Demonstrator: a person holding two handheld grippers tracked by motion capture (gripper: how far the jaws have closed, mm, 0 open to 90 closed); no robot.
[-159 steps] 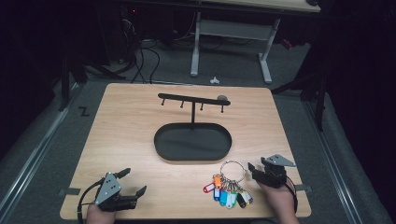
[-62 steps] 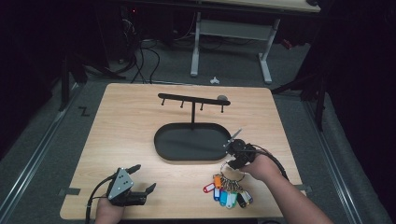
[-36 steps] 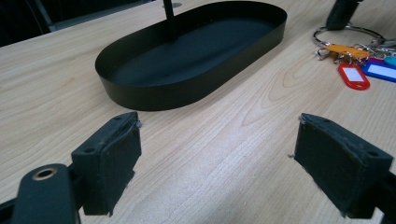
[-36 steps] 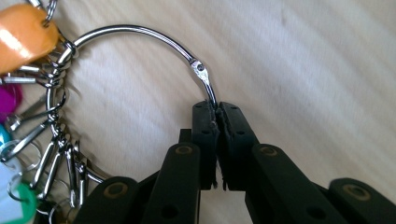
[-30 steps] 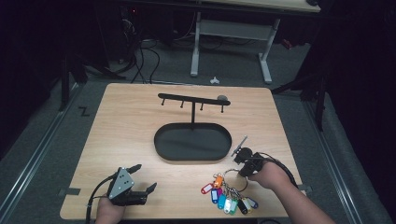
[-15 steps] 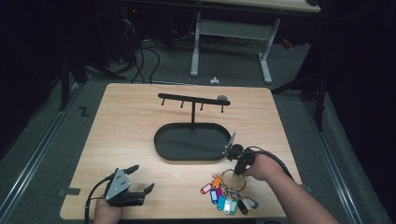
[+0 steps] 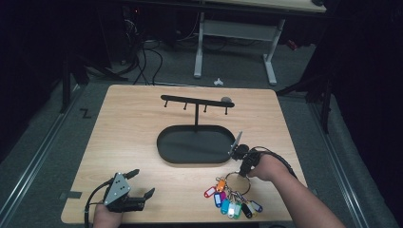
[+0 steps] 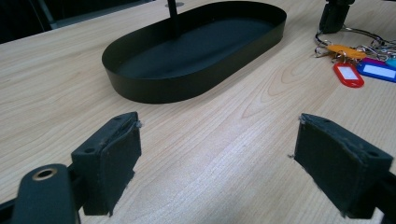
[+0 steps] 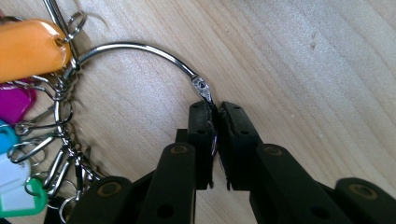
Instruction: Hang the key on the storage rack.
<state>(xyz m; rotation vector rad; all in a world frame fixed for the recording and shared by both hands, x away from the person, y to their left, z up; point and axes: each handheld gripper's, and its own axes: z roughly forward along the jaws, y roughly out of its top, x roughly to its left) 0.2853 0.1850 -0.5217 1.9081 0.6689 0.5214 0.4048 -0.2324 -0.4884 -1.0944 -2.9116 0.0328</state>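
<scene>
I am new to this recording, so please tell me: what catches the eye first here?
The bunch of coloured key tags near the table's front right edge, its big metal ring pinched in the right gripper. Behind it stands a black oval tray with a hook rack.

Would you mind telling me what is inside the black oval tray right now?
The tray holds only the upright post of the hook rack, standing on its dark floor. In the left gripper view, the near wall hides a strip of the floor.
</scene>
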